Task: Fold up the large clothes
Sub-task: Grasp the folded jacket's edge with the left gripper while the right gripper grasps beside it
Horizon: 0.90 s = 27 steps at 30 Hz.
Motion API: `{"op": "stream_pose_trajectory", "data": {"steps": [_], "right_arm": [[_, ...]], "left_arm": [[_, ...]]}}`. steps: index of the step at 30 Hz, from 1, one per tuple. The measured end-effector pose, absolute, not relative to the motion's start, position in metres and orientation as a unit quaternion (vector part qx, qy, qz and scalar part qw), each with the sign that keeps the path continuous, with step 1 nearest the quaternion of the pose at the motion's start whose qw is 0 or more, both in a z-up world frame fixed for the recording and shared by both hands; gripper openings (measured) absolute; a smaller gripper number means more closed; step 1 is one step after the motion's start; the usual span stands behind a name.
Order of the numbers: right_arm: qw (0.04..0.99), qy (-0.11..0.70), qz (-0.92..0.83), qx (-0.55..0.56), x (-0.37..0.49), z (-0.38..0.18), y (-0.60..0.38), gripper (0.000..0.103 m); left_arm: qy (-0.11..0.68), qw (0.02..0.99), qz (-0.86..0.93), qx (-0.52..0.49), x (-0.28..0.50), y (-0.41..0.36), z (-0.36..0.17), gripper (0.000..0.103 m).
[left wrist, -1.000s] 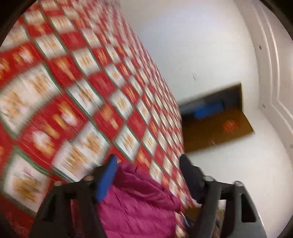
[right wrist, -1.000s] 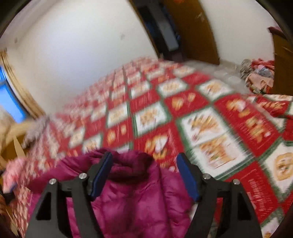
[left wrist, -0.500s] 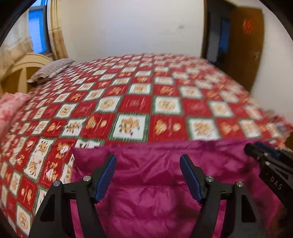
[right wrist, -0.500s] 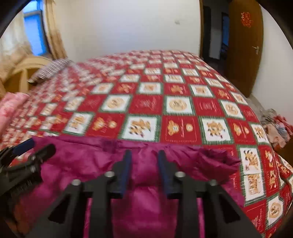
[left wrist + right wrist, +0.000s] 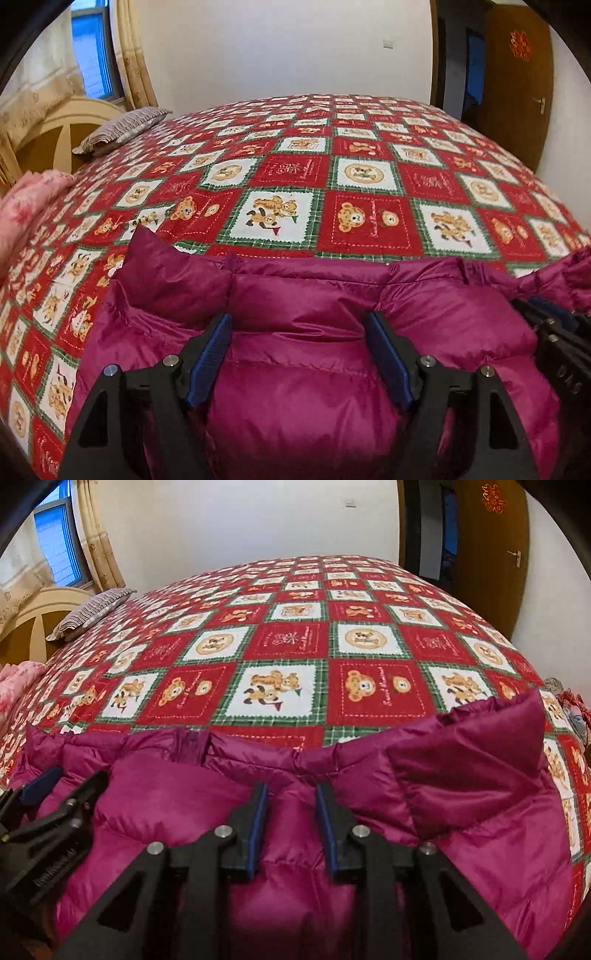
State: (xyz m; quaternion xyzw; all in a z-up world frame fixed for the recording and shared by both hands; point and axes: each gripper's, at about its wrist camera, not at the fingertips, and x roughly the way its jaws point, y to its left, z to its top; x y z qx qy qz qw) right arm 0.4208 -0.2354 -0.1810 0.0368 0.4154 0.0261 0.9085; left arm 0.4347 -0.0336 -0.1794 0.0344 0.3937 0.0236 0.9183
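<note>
Right claw (image 5: 290,794) has narrowed, pinching jacket (image 5: 369,794).

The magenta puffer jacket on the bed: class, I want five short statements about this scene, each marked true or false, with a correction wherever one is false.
1. The magenta puffer jacket lies on a red, white and green bear-patterned quilt. True.
2. The right gripper has its jaws spread wide, clear of the fabric. False: its jaws stand narrow, pinching a fold of the jacket.
3. The left gripper is clamped tight on a thin edge. False: its jaws are wide and opening, with puffy jacket fabric between them.
4. A striped pillow lies at the far left of the bed. True.
5. The wooden door is blue. False: it is brown.
</note>
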Motion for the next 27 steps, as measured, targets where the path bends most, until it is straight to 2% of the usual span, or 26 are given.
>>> {"op": "stream_pose_trajectory", "data": {"steps": [7,11,16,23,27], "right_arm": [[0.909,0.410,0.029,0.067,0.416,-0.164,-0.247,0.030],[0.921,0.384,-0.047,0.048,0.412,-0.142,-0.283,0.031],[0.901,0.419,-0.090,0.065,0.419,-0.175,-0.332,0.032],[0.901,0.391,-0.060,0.177,0.414,-0.188,-0.367,0.035],[0.900,0.394,-0.064,0.175,0.413,-0.185,-0.364,0.035]], "left_arm": [[0.406,0.913,0.021,0.025,0.440,-0.029,-0.187,0.077],[0.406,0.913,0.021,0.025,0.440,-0.030,-0.187,0.077],[0.406,0.913,0.020,0.025,0.439,-0.030,-0.187,0.077],[0.410,0.912,0.009,-0.001,0.441,-0.023,-0.188,0.077],[0.419,0.907,-0.015,-0.027,0.440,-0.014,-0.183,0.077]]}}
